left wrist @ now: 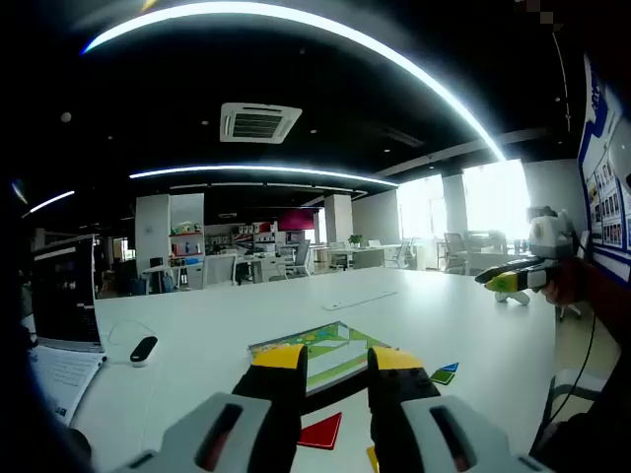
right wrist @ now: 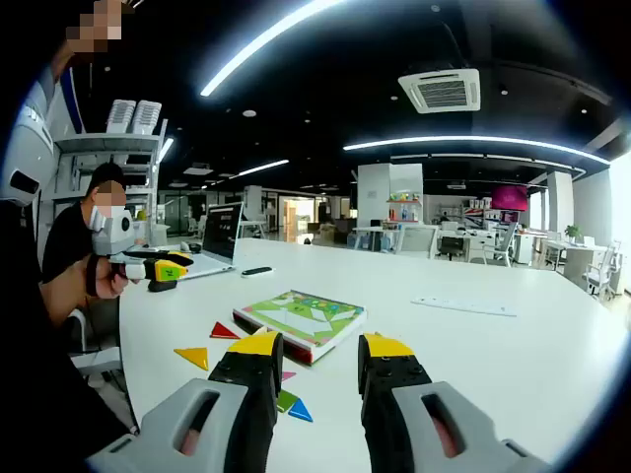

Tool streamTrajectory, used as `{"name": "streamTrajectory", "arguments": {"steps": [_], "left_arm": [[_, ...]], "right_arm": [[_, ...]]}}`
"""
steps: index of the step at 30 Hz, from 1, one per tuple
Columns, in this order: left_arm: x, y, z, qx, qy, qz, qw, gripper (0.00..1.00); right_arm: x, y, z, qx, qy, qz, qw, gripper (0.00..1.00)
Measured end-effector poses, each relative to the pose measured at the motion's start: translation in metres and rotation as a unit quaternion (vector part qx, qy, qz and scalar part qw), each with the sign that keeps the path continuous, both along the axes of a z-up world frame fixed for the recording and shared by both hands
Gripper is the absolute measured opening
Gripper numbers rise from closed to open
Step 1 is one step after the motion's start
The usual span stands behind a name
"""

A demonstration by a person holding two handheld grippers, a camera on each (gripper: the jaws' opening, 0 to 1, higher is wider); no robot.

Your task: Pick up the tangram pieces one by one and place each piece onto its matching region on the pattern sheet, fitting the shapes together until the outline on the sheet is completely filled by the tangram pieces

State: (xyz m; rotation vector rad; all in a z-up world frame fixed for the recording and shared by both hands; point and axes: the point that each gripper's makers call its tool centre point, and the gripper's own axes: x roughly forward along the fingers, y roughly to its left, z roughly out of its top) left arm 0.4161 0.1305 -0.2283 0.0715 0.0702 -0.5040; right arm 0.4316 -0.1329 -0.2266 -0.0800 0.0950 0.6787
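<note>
The pattern sheet (left wrist: 330,352) is a green printed board lying flat on the white table (left wrist: 217,325), just beyond my left gripper (left wrist: 335,361), which is open and holds nothing. A red triangle (left wrist: 322,432) lies between its jaws, with a green and a blue piece (left wrist: 444,374) to the right. In the right gripper view the sheet (right wrist: 301,319) lies ahead of my open, empty right gripper (right wrist: 321,347). Red (right wrist: 223,331) and yellow (right wrist: 193,356) triangles lie left of it; green (right wrist: 285,399) and blue (right wrist: 302,412) pieces sit near the left jaw.
A laptop (right wrist: 221,236) and a small black device (right wrist: 256,270) sit at the table's far left. A white strip (right wrist: 463,306) lies on the far right. A person's hand holds the left gripper (right wrist: 156,266) over the table edge. Office desks and chairs stand behind.
</note>
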Motion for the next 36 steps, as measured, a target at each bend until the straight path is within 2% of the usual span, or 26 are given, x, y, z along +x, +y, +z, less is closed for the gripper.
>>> {"name": "streamTrajectory", "arguments": {"steps": [15,18,22,31,36], "left_arm": [[-0.001,0.003,-0.009,0.008,0.014,-0.007,0.9999,0.27],[0.002,0.003,-0.012,0.011,0.022,-0.010,0.9996,0.27],[0.008,0.001,-0.010,0.014,0.020,-0.012,0.9996,0.27],[0.010,-0.012,-0.017,0.060,0.034,-0.052,0.9963,0.27],[0.016,-0.014,-0.016,0.065,0.032,-0.054,0.9959,0.27]], "right_arm": [[-0.001,-0.003,-0.008,0.005,0.006,-0.008,0.9999,0.32],[-0.001,-0.005,-0.012,0.003,0.013,-0.009,0.9999,0.32],[0.003,-0.009,-0.015,0.003,0.014,-0.014,0.9998,0.32],[0.006,-0.011,-0.016,0.009,0.011,-0.013,0.9998,0.32],[0.010,-0.011,-0.022,0.010,0.016,-0.015,0.9997,0.32]]}}
